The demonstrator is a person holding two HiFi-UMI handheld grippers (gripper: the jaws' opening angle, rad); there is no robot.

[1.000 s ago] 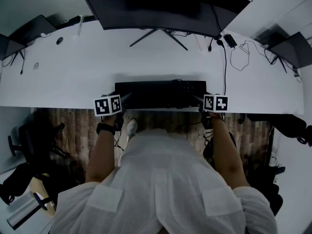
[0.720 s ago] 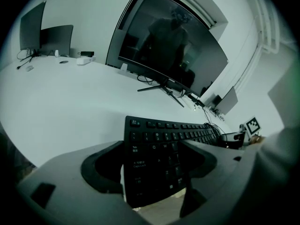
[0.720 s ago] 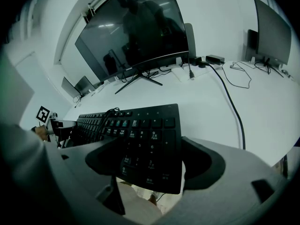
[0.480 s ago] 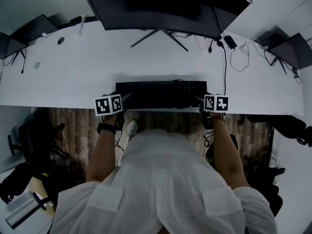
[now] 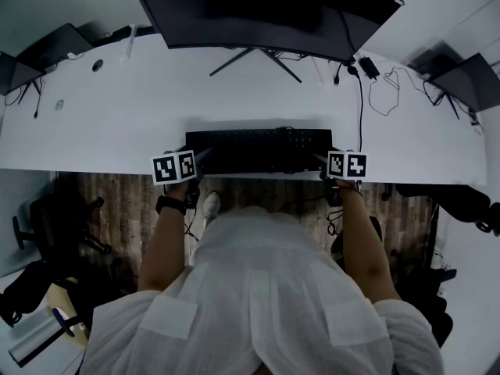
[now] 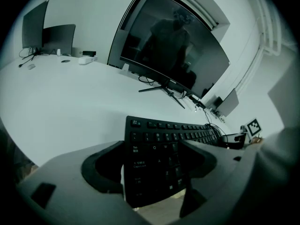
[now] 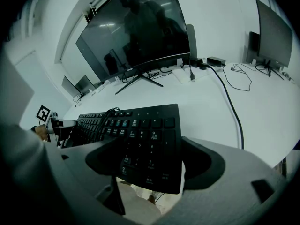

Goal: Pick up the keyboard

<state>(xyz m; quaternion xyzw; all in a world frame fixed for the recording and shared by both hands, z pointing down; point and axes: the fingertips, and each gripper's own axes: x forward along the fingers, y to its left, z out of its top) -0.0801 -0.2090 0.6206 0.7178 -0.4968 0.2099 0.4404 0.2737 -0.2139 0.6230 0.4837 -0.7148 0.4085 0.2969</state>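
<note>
Presently found keyboard [image 5: 258, 151] at ctr of head view, lying along near edge of white desk [image 5: 117, 123], below lrg dark monitor [image 5: 266, 14] at top of frame. Noted left gripper [image 6: 152, 170] at keyboard's L end: jaws part-open, gap filled by near-L corner, pads appearing to press it on both sides. Noted right gripper [image 7: 147, 161] at R end, likewise: jaws part-open, closed onto near-R corner by numpad. Seen at lower ctr of right gripper view: that corner overhanging desk edge, floor visible beneath. Logged black cable [image 5: 360, 108] running up desk at upper R of head view. Cannot confirm whether keyboard clear of desk.
</note>
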